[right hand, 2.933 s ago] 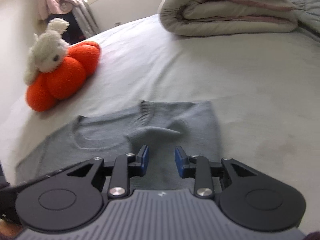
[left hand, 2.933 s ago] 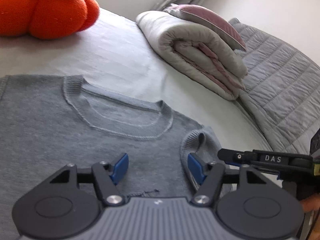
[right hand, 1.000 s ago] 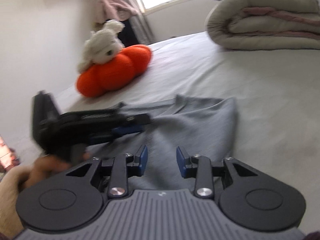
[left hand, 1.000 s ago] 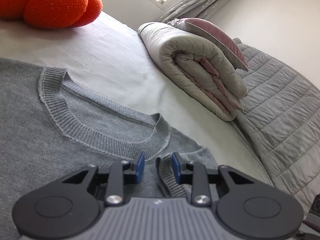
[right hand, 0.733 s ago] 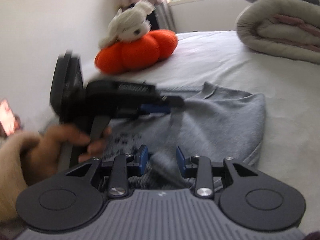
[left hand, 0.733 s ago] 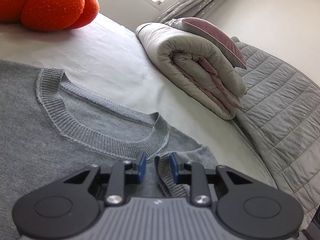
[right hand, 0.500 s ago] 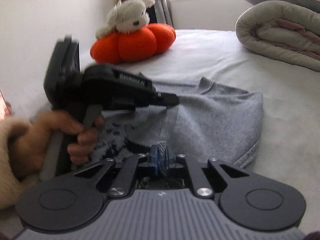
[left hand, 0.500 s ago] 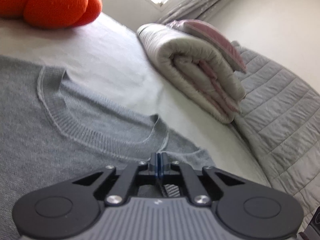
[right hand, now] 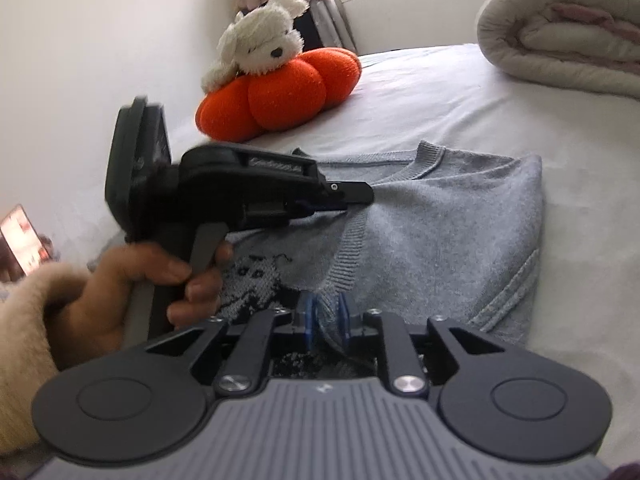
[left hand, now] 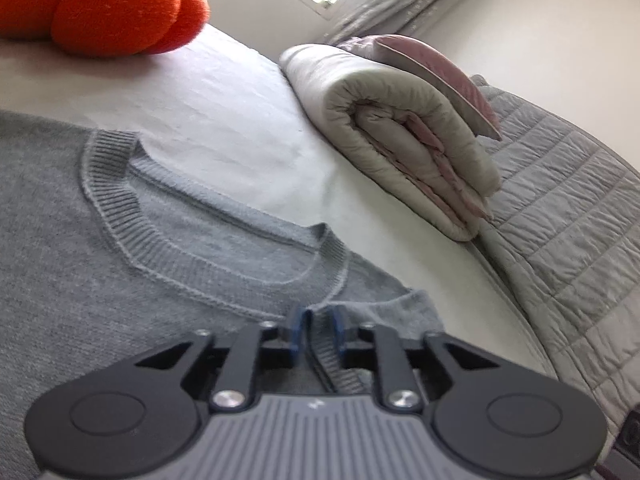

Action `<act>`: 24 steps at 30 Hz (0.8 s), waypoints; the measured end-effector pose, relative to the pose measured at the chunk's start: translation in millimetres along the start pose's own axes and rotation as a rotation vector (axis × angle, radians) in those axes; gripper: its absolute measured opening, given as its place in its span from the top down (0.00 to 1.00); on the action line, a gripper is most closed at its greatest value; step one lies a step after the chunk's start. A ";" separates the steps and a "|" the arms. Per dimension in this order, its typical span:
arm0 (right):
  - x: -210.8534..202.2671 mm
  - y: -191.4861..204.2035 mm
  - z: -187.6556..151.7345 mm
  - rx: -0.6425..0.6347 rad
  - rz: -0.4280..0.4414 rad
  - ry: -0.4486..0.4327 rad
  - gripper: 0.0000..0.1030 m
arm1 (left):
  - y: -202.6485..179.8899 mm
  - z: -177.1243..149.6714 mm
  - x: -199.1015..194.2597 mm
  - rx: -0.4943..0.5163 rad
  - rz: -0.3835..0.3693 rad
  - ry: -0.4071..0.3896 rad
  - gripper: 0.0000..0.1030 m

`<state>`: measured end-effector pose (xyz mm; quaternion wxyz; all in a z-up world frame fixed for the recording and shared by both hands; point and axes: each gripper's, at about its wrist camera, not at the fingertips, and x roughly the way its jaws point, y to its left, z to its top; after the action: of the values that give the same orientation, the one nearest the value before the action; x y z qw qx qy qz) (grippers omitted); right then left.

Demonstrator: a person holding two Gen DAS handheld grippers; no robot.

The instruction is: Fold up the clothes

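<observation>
Sweater: grey knit sweater (left hand: 120, 264) lies flat on the bed (left hand: 224, 120), collar toward twelve o'clock in the left wrist view, with one side already laid inward over the chest.
Ribbed cuff: a ribbed cuff (right hand: 352, 248) runs up across the sweater's front, from the right gripper at six o'clock toward the left gripper at ten o'clock.
Left gripper: left gripper (left hand: 318, 332) sits just below the collar; its jaws are narrow and opening, with a strip of ribbing between them, the left pad against it and a sliver of gap on the other side.
Right gripper: right gripper (right hand: 326, 318) has narrow jaws, also opening, with the lower end of the knit between the blue pads (right hand: 343, 316).
Hand: a hand (right hand: 132, 284) in a cream sleeve grips the other tool's handle at eight o'clock in the right wrist view.
Step in hand: by my reading, laying the sleeve down onto the body and letting go.
Doing it well: I would let both ends loose only once the sleeve lies straight and flat, then draw the tools back low without snagging the ribbing.
Risk: loose knit may cling to a pad and drag the fold crooked.
Nearby: rolled quilt (left hand: 404, 136) at two o'clock and orange cushion (right hand: 280, 92) well clear.
</observation>
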<state>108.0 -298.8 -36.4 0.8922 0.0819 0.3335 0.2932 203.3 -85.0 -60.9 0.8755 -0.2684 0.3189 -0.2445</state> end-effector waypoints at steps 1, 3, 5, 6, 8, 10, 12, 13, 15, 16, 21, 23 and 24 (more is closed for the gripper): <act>-1.3 -2.5 1.4 0.021 0.003 -0.003 0.80 | -2.9 -0.3 -1.5 0.013 0.000 0.004 0.64; -5.5 -6.8 4.8 0.060 0.005 0.001 0.80 | -10.2 -1.8 -5.9 0.043 0.019 0.009 0.59; -14.9 -8.4 6.9 0.085 -0.005 0.004 0.80 | -18.0 -5.6 -12.2 0.070 0.049 0.013 0.56; -22.1 -8.2 6.5 0.092 -0.015 0.002 0.80 | -21.5 -9.0 -16.8 0.078 0.058 0.021 0.56; -41.7 -6.3 2.6 0.105 -0.036 -0.001 0.80 | -28.4 -17.2 -28.2 0.097 0.074 0.042 0.54; -63.4 -3.9 -6.2 0.117 -0.067 0.006 0.80 | -35.8 -28.1 -41.8 0.124 0.091 0.067 0.54; -85.2 -2.1 -19.2 0.134 -0.090 0.014 0.80 | -43.5 -40.2 -55.9 0.158 0.100 0.084 0.53; -95.9 -1.3 -25.9 0.142 -0.100 0.018 0.80 | -47.3 -45.9 -61.9 0.173 0.105 0.093 0.53; -115.7 0.6 -39.0 0.160 -0.119 0.025 0.80 | -55.8 -56.7 -71.8 0.199 0.111 0.115 0.53; -123.4 2.1 -45.6 0.170 -0.125 0.028 0.80 | -60.1 -62.1 -76.7 0.211 0.114 0.126 0.53; -154.7 12.3 -78.2 0.210 -0.147 0.045 0.80 | -81.3 -87.9 -94.4 0.279 0.099 0.172 0.53; -163.4 16.7 -89.3 0.226 -0.149 0.051 0.80 | -90.7 -99.7 -98.5 0.309 0.083 0.195 0.53; -167.3 18.8 -93.9 0.232 -0.149 0.051 0.80 | -95.9 -106.3 -100.5 0.326 0.073 0.204 0.53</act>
<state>-62.5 -384.7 -10.2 0.8873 0.1518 0.3930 0.1875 37.4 -128.7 -27.3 0.8788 -0.0850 0.3718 -0.2869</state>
